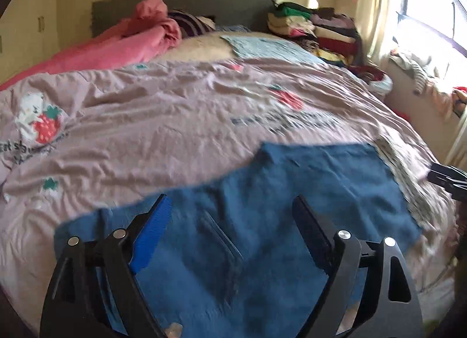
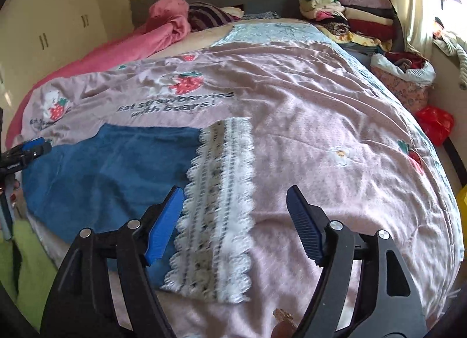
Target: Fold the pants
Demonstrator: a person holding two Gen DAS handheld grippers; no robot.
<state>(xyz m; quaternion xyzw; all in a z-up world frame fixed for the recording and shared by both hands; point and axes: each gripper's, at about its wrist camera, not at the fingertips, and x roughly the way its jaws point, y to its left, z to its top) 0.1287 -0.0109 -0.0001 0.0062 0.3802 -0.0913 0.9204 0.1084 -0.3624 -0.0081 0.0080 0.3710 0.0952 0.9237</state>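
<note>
Blue pants [image 1: 262, 221] with lace waistband [image 2: 219, 192] flat on pink bedspread [image 2: 321, 133], lower frame, left gripper [image 1: 230, 209] and right gripper [image 2: 236, 200] both spread wide, holding nothing

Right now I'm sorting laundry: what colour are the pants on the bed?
Blue pants with a white-and-grey lace band; clearest in the right wrist view.

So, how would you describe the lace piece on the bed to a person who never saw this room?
Start from the wide bed under the pale pink bedspread printed with strawberries and bears. Near its front edge lies a flat blue fabric garment. Along that garment's right side runs the white and grey lace-trimmed band with scalloped edges, the only lacy, patterned strip among plain cloth.
</note>
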